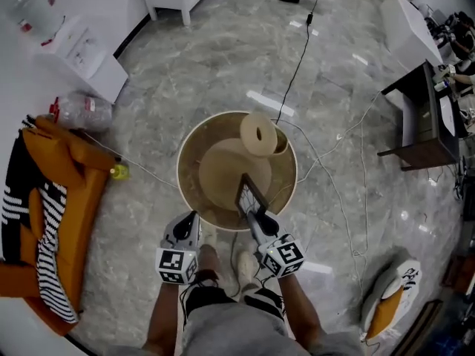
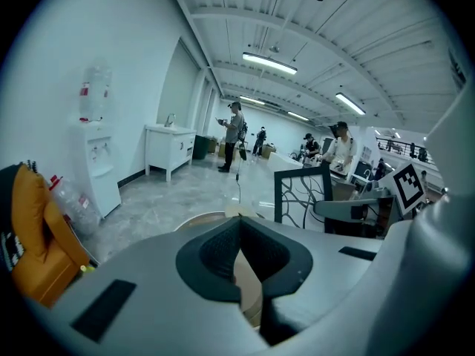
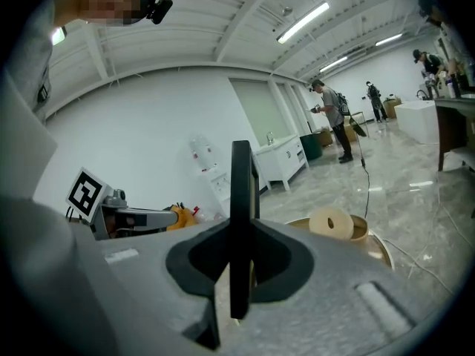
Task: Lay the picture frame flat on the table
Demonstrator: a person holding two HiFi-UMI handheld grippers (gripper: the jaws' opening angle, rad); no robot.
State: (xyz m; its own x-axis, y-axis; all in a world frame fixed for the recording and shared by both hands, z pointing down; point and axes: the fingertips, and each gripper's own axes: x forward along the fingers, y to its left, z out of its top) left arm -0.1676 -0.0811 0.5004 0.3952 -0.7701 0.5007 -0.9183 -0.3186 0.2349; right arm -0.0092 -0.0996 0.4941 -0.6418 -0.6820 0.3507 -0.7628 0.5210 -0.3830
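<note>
Clamping the picture frame (image 1: pixel 249 193) between the jaws of the right gripper (image 1: pixel 254 212), pads pressing on both faces. Holding the frame upright on edge over the near part of the round wooden table (image 1: pixel 194 143), not flat. Not resolving, in any view, whether its lower edge is touching the tabletop. Positioning the left gripper (image 1: pixel 193 217) just beside the table's near rim, jaws clenched tip to tip with nothing between them.

Presenting the frame in the right gripper view only as a thin dark strip, edge-on. Exposing its face in the left gripper view alone: black border, white panel, black branching lines. Giving the plan layout in the head view alone: frame at the table's near side, cream ring-shaped roll (image 1: pixel 258 133) resting at the far side, well apart from the frame. Showing standing persons (image 2: pixel 234 136) full-length on the grey floor in both gripper views. Catching only one person's feet at the head view's top edge.
</note>
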